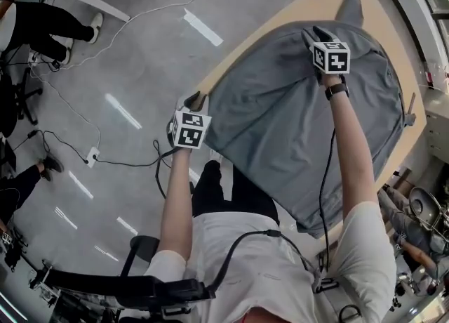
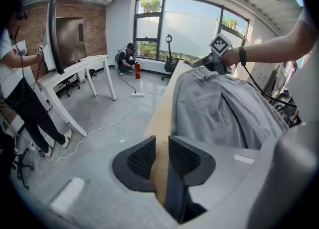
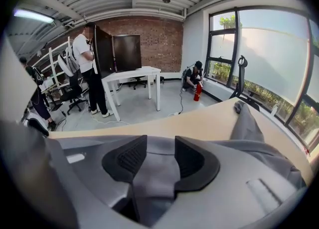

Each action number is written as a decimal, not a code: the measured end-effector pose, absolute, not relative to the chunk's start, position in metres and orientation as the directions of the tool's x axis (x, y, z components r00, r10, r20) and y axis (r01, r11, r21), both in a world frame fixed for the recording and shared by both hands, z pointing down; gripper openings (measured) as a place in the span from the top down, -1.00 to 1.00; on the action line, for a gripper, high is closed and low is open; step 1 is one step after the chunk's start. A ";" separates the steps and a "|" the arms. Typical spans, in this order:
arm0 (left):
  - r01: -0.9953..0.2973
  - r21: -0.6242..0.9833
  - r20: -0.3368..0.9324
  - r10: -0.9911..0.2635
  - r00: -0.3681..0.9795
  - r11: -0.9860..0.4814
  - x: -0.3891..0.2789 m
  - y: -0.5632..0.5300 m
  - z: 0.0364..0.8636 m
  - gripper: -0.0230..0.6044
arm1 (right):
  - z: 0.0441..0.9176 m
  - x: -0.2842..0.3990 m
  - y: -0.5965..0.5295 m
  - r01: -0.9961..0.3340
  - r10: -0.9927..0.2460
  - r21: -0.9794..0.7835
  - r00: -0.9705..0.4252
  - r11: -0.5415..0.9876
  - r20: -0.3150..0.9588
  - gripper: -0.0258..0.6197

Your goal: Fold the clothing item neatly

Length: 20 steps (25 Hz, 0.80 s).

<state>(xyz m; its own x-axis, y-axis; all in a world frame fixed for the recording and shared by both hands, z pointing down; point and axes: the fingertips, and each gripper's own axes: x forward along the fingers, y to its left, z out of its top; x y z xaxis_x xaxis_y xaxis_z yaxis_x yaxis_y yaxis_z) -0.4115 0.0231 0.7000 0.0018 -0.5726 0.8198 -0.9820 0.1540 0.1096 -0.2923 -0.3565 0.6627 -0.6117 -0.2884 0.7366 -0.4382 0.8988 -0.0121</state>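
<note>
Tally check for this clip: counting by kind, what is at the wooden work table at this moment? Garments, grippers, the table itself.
grey garment: 1
grippers: 2 (left gripper, right gripper)
wooden table: 1
Total: 4

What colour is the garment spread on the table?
Plain grey garment, no pattern; the head view shows it best, against the tan table.

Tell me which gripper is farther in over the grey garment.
The right gripper: it is well in over the grey garment, toward its sleeve. The left gripper is at the garment's border, by the table edge.
</note>
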 end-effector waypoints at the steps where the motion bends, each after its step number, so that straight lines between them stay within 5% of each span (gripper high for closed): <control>1: -0.979 0.118 0.814 -0.580 -0.001 0.167 -0.413 0.023 0.700 0.65 | 0.671 -0.299 -0.363 -0.435 -0.279 -0.013 -0.601 0.900 0.749 0.33; 9: -0.944 0.252 0.801 -0.593 0.079 0.215 -0.394 0.029 0.695 0.65 | 0.706 -0.317 -0.385 -0.553 -0.321 -0.034 -0.531 0.832 0.785 0.29; 15: -0.976 0.144 0.812 -0.583 0.020 0.167 -0.394 0.031 0.694 0.68 | 0.701 -0.318 -0.380 -0.562 -0.356 -0.036 -0.571 0.826 0.740 0.33; 17: -0.986 0.102 0.809 -0.588 0.006 0.131 -0.388 0.027 0.697 0.90 | 0.703 -0.319 -0.378 -0.543 -0.342 -0.037 -0.579 0.839 0.740 0.45; 20: -0.992 0.067 0.815 -0.579 -0.009 0.109 -0.386 0.022 0.703 0.92 | 0.708 -0.320 -0.373 -0.518 -0.311 -0.035 -0.566 0.855 0.763 0.80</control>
